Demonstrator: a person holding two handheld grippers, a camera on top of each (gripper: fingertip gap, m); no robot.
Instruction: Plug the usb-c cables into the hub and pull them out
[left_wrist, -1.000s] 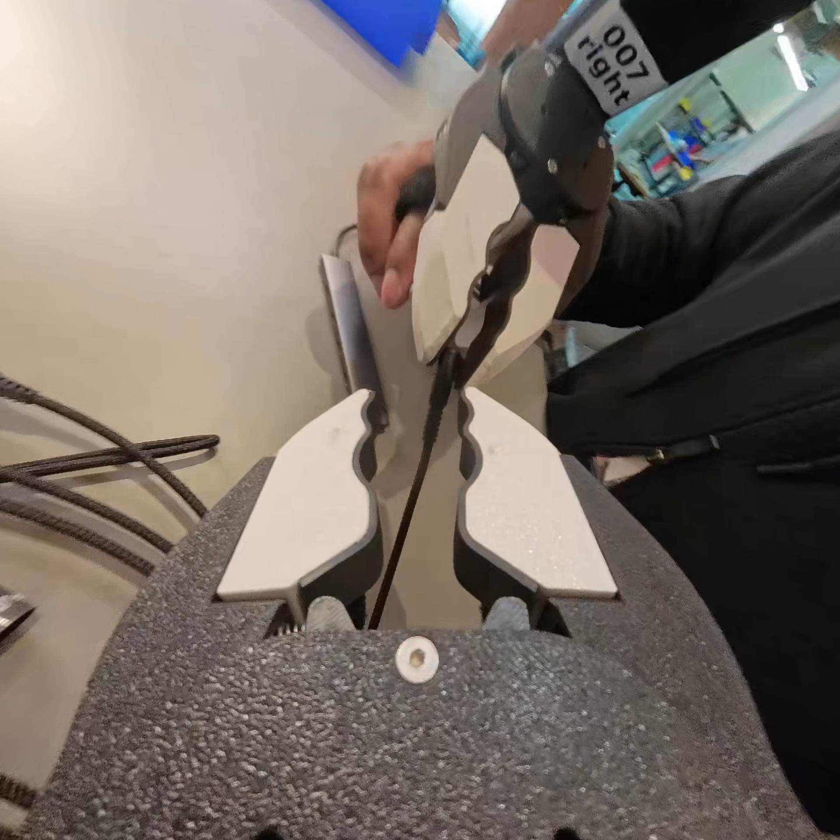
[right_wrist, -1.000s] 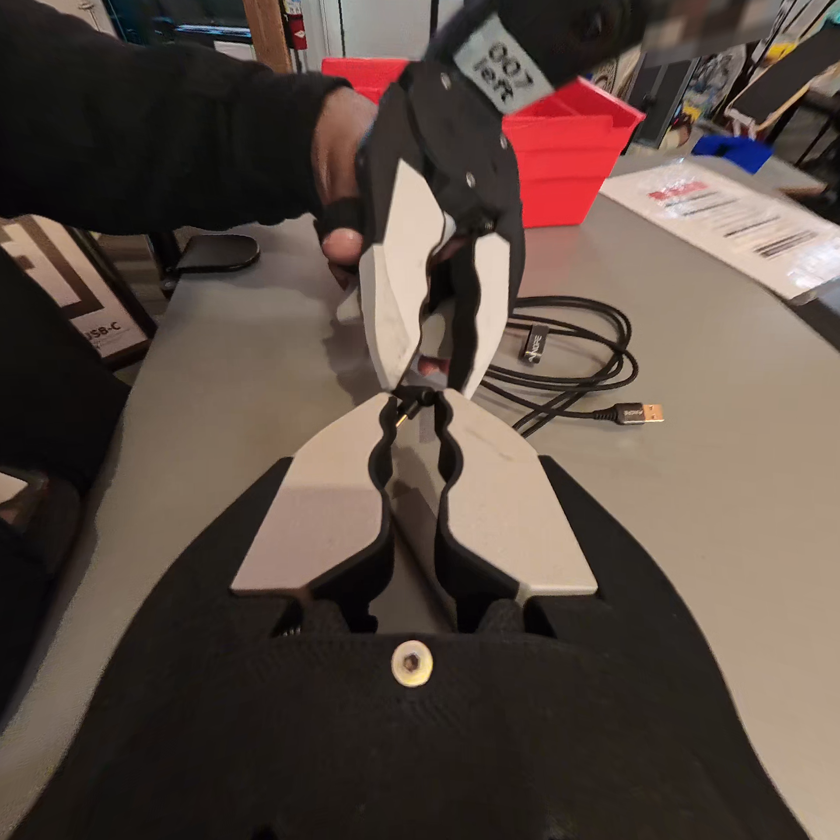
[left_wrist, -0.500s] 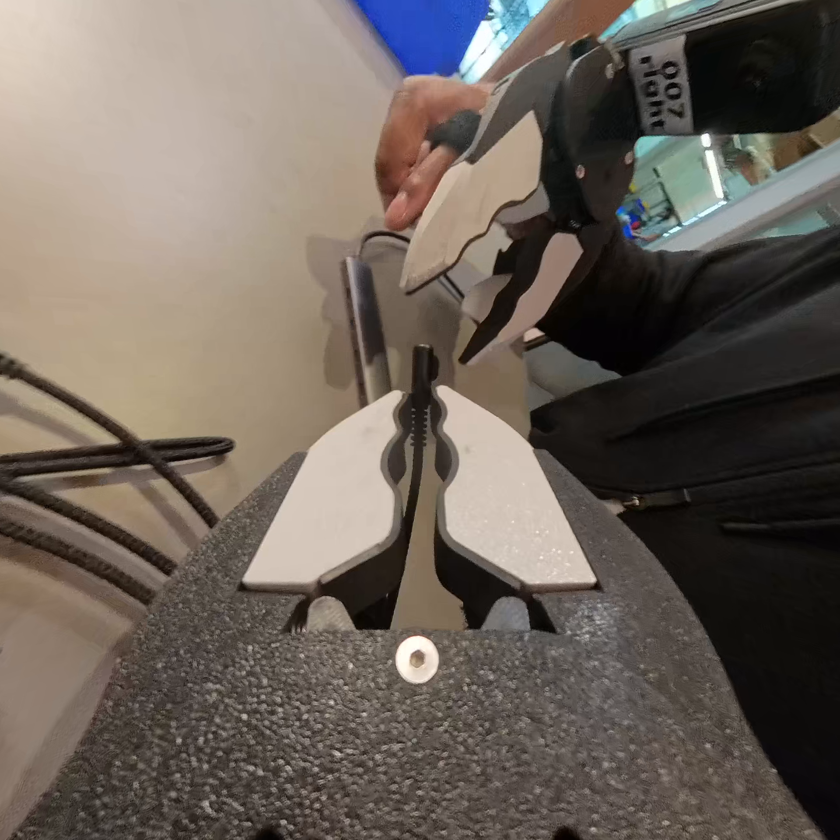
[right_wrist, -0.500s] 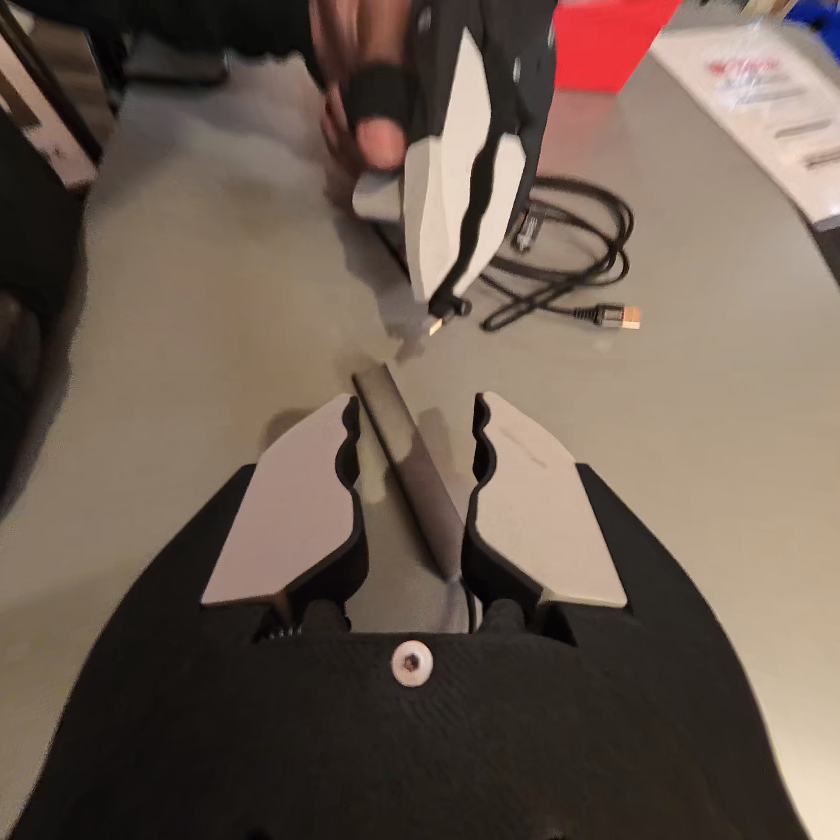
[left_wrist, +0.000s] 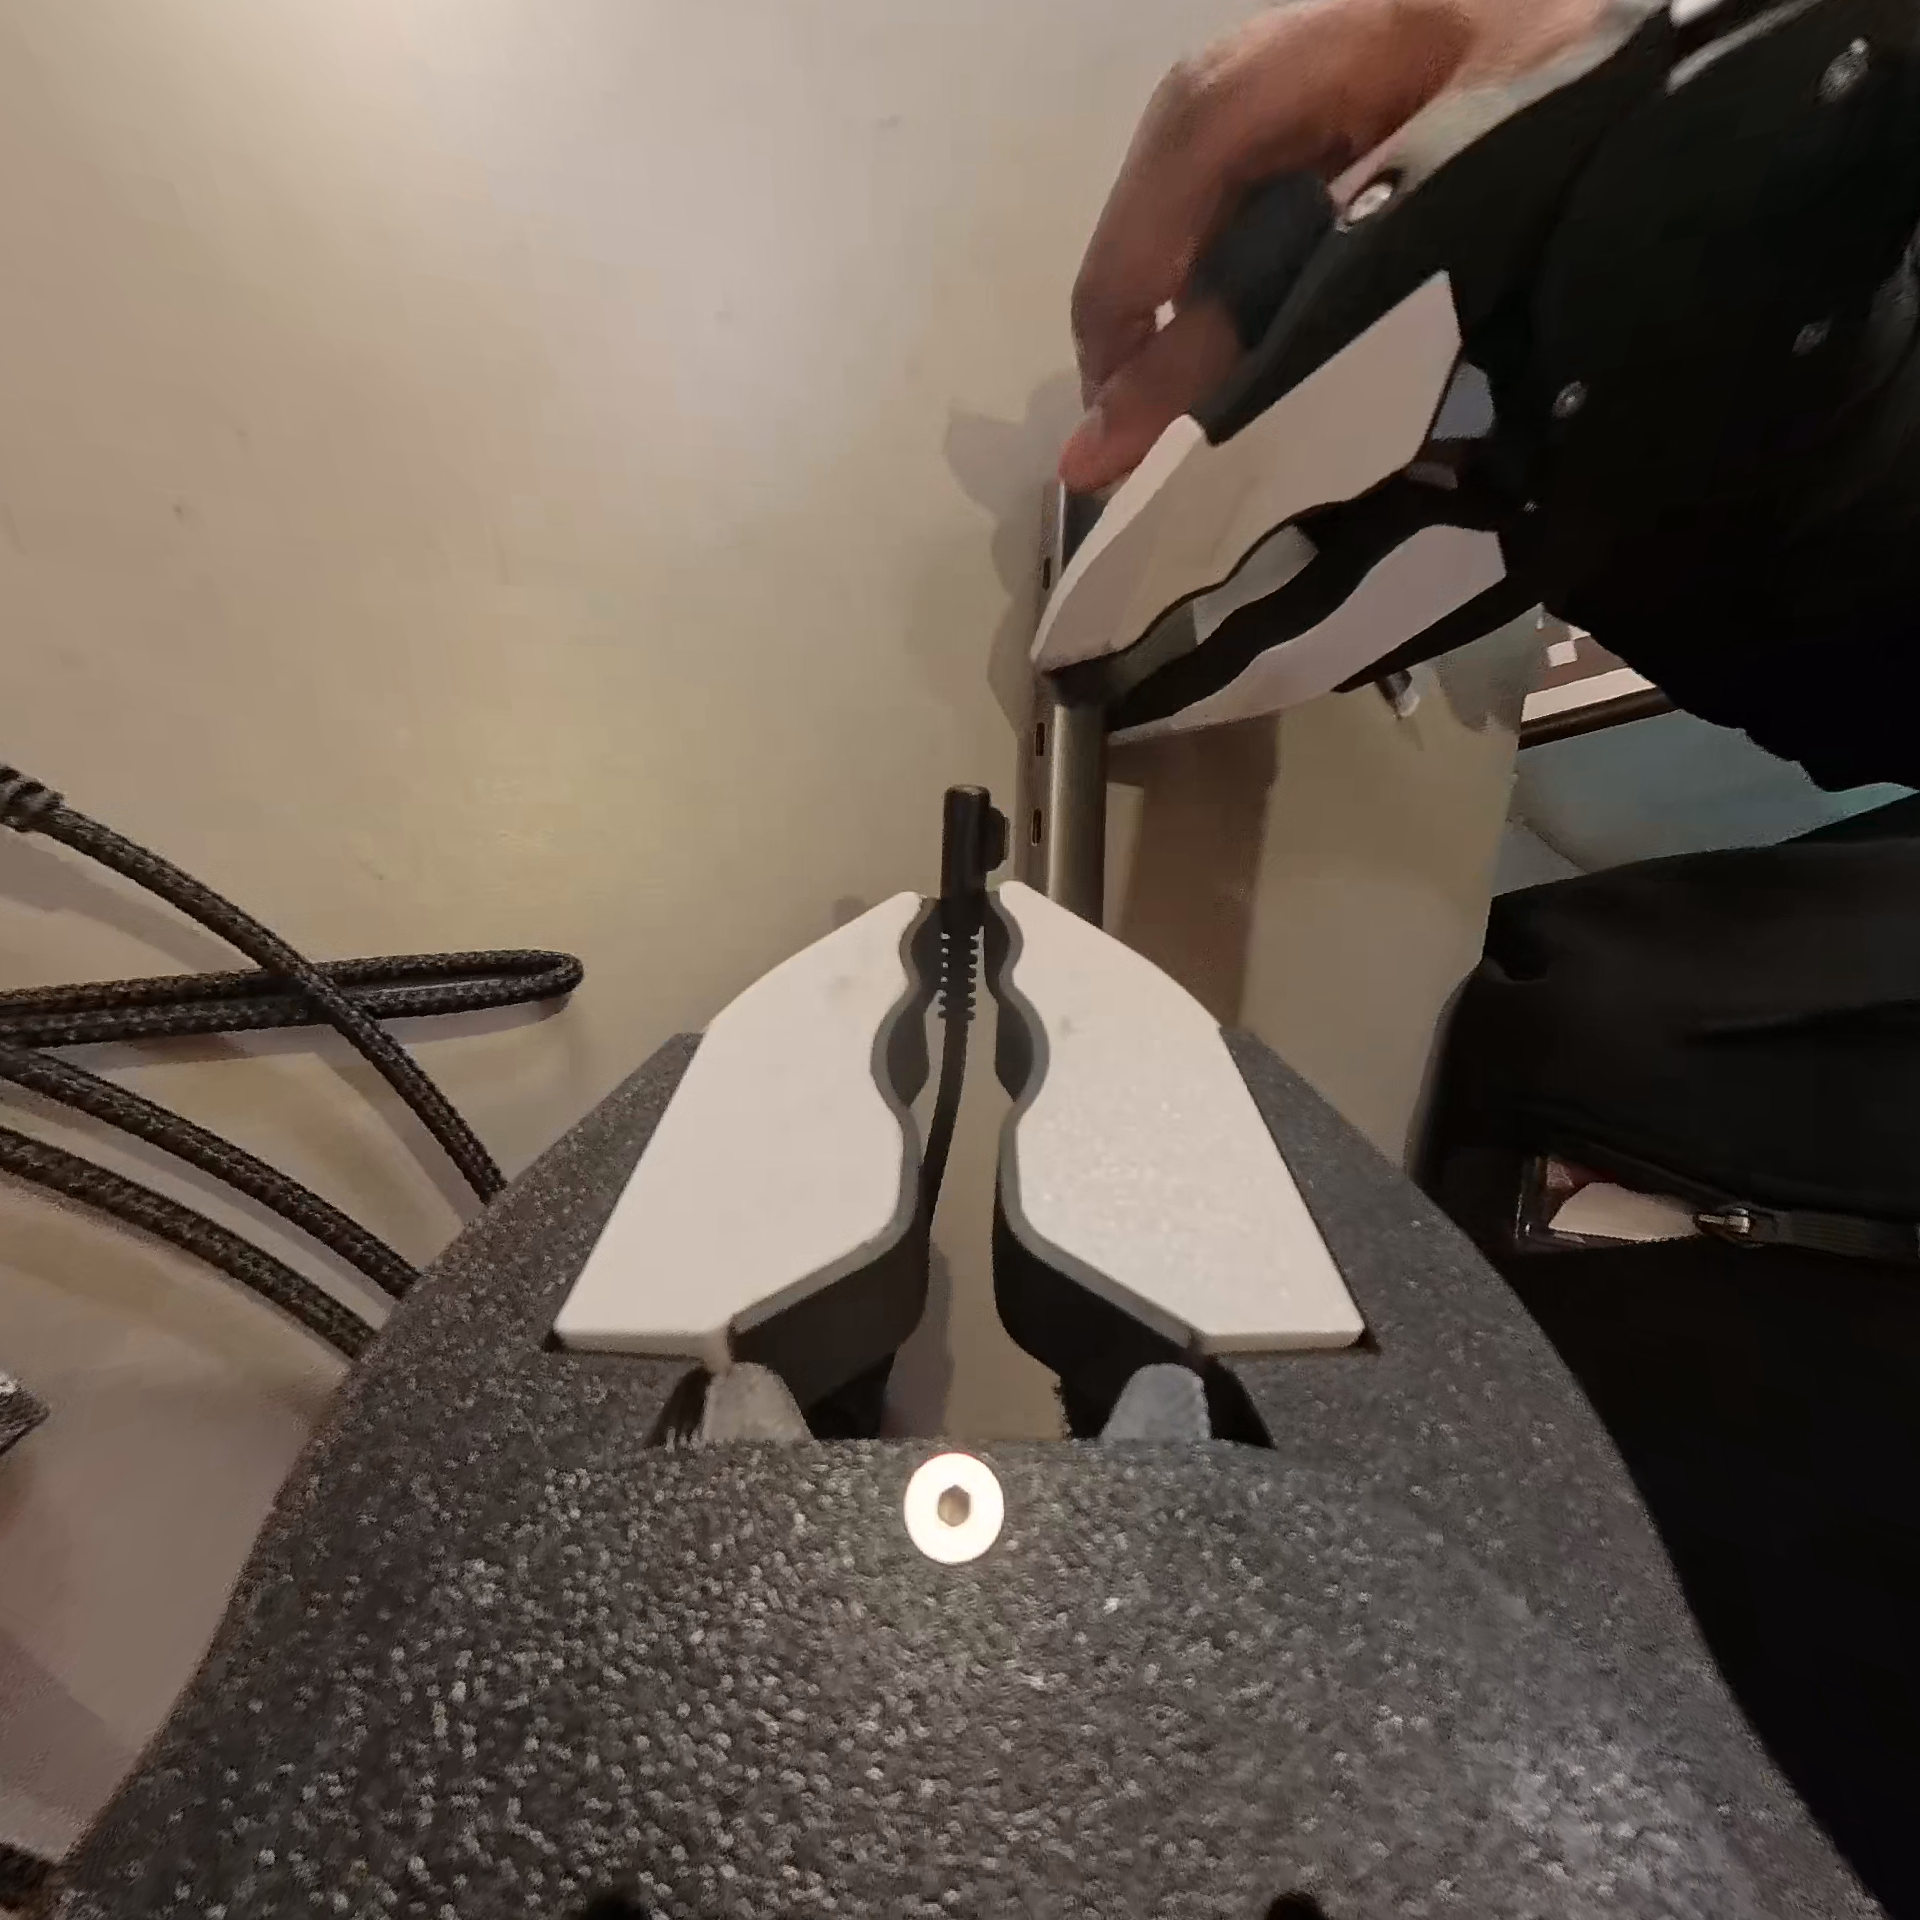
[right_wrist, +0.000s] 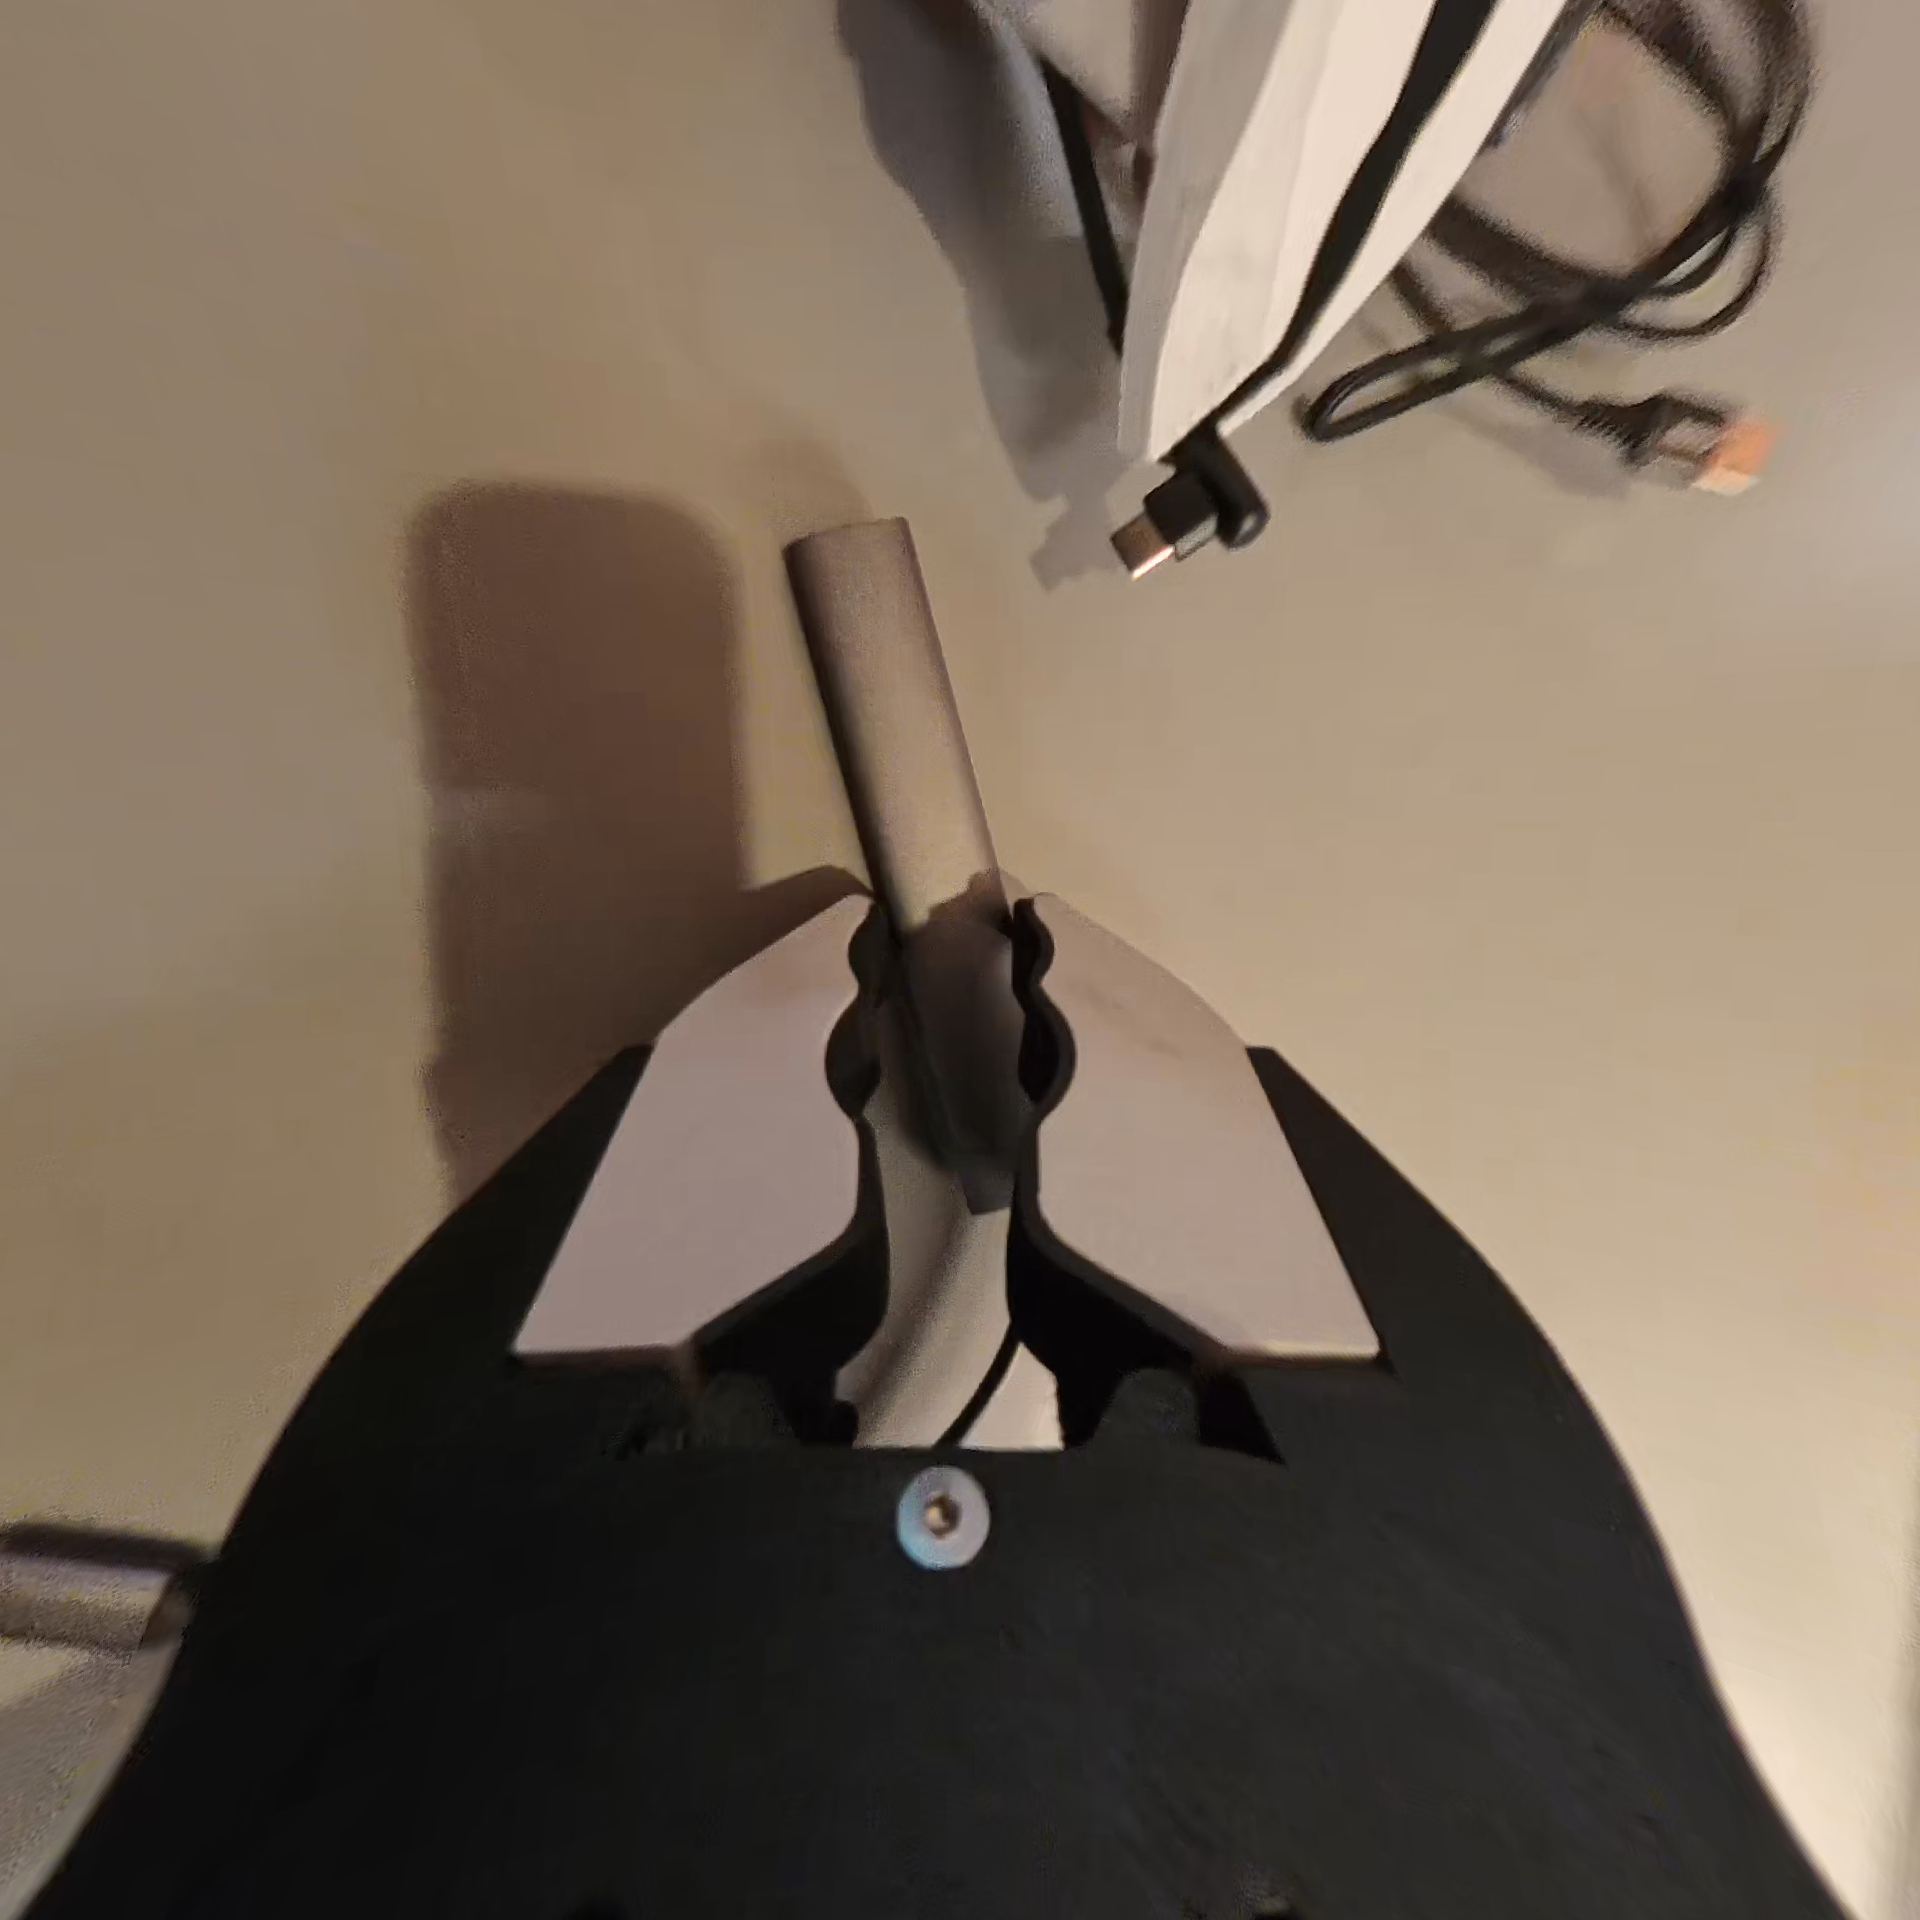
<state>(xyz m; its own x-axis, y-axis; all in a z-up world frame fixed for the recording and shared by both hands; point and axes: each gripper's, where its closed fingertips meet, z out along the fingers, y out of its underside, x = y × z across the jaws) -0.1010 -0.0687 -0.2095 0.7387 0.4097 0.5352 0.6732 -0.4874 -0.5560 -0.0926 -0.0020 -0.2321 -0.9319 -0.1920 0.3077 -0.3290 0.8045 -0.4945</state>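
The left hand-held gripper (left_wrist: 961, 914) is closed on the strain relief of a black right-angle usb-c cable (left_wrist: 951, 1023), whose plug head (left_wrist: 968, 836) sticks out past the fingertips toward 12 o'clock, just beside the ported edge of the grey hub (left_wrist: 1070, 821) but apart from it. Only the right wrist view shows the plug's metal tip (right_wrist: 1143, 556) bare, pointing toward 8 o'clock, with the left hand-held gripper (right_wrist: 1195, 442) coming in from 1 o'clock. That view also shows the right hand-held gripper (right_wrist: 951, 925) narrowed around the hub (right_wrist: 883, 717), which juts toward 12 o'clock over the pale surface (right_wrist: 1507, 935); the picture is blurred, so the grip looks firm but may be only light. The left wrist view adds the person's hand (left_wrist: 1195, 260) on the right hand-held gripper (left_wrist: 1081, 665) at 2 o'clock, clamping the hub's upper stretch, and braided cables (left_wrist: 260, 997) coiled at 9 o'clock. A spare connector with an orange end (right_wrist: 1714, 468) lies at 2 o'clock in the right wrist view.
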